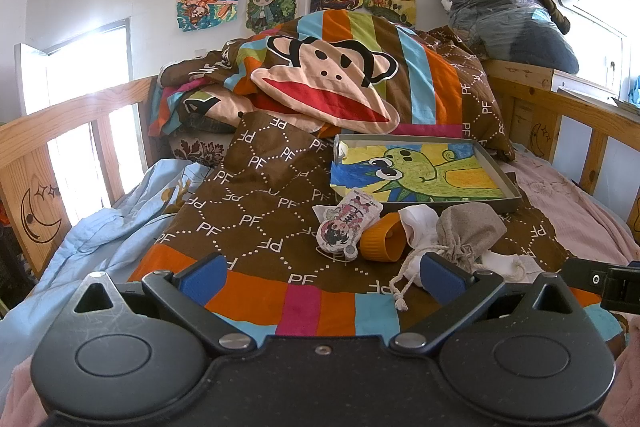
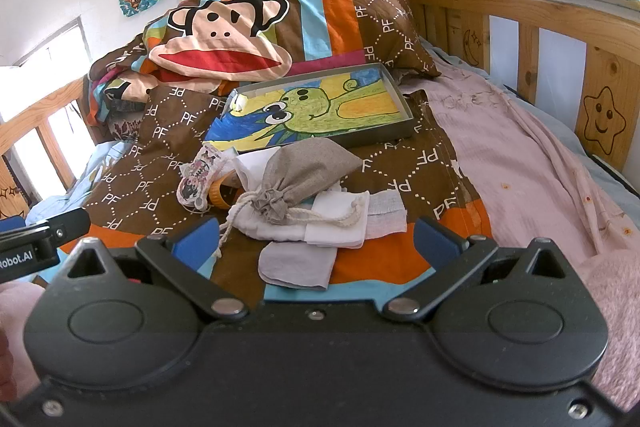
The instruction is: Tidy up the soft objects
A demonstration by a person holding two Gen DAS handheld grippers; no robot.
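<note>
My left gripper [image 1: 320, 277] and right gripper [image 2: 316, 241] both hover with fingers spread wide and holding nothing over the near edge of the bed [image 2: 520, 163]. The grey drawstring pouch [image 2: 304, 175] lies on white cloths [image 2: 340, 223] just ahead of my right fingers, beside an orange cup [image 1: 380, 239] and below the shallow tray [image 2: 404, 115].

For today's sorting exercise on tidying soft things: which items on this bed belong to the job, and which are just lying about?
Belong to the job:
grey drawstring pouch
white drawstring bag
grey cloth
shallow box, likely the container

Just lying about:
orange cup
cartoon sticker pack
monkey quilt
pink blanket
</note>
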